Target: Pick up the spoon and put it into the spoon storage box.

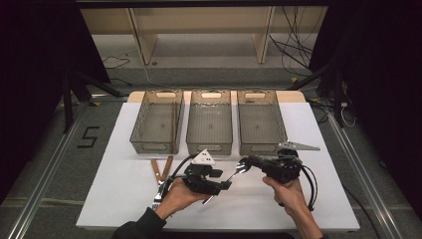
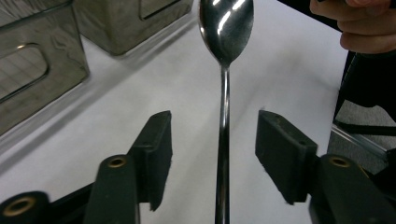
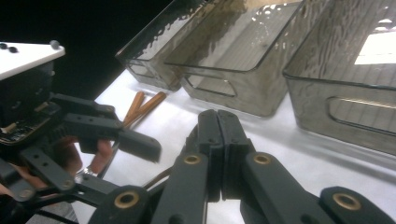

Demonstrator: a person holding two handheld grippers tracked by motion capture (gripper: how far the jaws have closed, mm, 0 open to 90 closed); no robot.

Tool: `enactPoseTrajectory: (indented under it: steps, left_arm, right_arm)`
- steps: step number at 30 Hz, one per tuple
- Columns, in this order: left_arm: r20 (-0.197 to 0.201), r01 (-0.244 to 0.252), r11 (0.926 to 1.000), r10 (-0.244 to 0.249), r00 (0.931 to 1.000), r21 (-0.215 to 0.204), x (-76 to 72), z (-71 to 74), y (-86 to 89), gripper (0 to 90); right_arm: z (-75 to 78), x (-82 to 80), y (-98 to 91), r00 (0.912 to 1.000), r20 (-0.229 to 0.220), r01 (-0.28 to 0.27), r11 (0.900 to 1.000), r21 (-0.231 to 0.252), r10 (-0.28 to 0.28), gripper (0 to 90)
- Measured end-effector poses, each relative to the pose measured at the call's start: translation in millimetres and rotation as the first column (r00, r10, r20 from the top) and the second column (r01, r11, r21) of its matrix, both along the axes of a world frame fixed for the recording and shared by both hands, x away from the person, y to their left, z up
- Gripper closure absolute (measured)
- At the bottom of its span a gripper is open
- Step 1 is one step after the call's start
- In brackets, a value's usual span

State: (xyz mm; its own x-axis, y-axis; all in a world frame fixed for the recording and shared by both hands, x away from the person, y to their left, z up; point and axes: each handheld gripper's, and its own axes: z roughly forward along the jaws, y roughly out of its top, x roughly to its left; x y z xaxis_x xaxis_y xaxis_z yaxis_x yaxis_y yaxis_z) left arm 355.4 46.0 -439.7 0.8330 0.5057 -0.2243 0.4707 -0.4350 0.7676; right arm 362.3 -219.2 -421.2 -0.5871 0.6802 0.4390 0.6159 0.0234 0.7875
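A steel spoon (image 1: pixel 239 170) hangs above the white table (image 1: pixel 124 199) between my two grippers. My right gripper (image 1: pixel 247 162) is shut, its tips at the bowl end and holding the spoon up; in the right gripper view the closed jaws (image 3: pixel 218 135) hide the spoon. My left gripper (image 1: pixel 224 179) points toward it from the left. In the left gripper view the spoon's handle (image 2: pixel 223 140) runs up the middle of the gap between the jaws (image 2: pixel 212 140), bowl farthest away. The pads stand clear of the handle on both sides, so the left gripper is open.
Three clear grey bins stand in a row at the back: left (image 1: pixel 144 124), middle (image 1: pixel 199 124), right (image 1: pixel 249 124). The left bin holds brown chopsticks (image 1: pixel 173 122). Two brown-handled utensils (image 1: pixel 161 169) and a fork (image 1: pixel 158 196) lie left of my left hand.
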Motion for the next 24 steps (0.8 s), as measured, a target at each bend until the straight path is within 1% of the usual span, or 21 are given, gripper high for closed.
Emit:
enactPoseTrajectory:
  steps: [5,9,11,13,16,18,20,24]
  left_arm:
    - [0.005,0.018,0.9997,-0.018,0.9998,0.017,1.2,0.0,-7.7,59.1]
    - [0.001,0.022,0.9995,-0.022,0.9997,0.021,2.4,-0.3,-9.8,65.1]
    - [0.004,0.027,0.9991,-0.027,0.9996,0.033,3.0,0.0,-10.1,68.3]
    - [0.001,0.029,0.9992,-0.029,0.9996,0.028,2.9,-0.1,-11.2,70.5]
    - [0.004,0.041,0.9983,-0.041,0.9991,0.043,2.4,-0.1,-12.7,74.8]
    - [0.009,0.039,0.9977,-0.040,0.9992,0.055,2.0,-0.6,-13.4,78.6]
    - [0.009,0.038,0.9977,-0.038,0.9992,0.057,2.0,-0.8,-13.2,82.3]
    - [-0.007,0.029,0.9981,-0.029,0.9996,0.055,2.4,0.7,-11.9,84.6]
  right_arm:
    - [-0.7,-1.4,4.5,0.9999,0.002,-0.013,0.9999,-0.005,0.013,90.0]
    - [-1.5,-2.1,7.5,0.9997,0.005,-0.023,0.9997,-0.011,0.023,90.0]
    - [-1.8,-2.4,8.7,0.9996,0.005,-0.028,0.9995,-0.012,0.028,90.0]
    - [-1.8,-2.9,9.9,0.9995,0.004,-0.032,0.9994,-0.012,0.032,90.0]
    - [-1.9,-3.4,11.7,0.9993,0.004,-0.038,0.9992,-0.013,0.038,90.0]
    - [-2.2,-3.4,12.3,0.9992,0.004,-0.039,0.9991,-0.015,0.039,90.0]
    - [-2.1,-3.7,12.8,0.9992,0.001,-0.041,0.9991,-0.013,0.041,89.9]
    - [-2.1,-4.4,12.7,0.9991,0.008,-0.042,0.9991,-0.006,0.042,89.7]
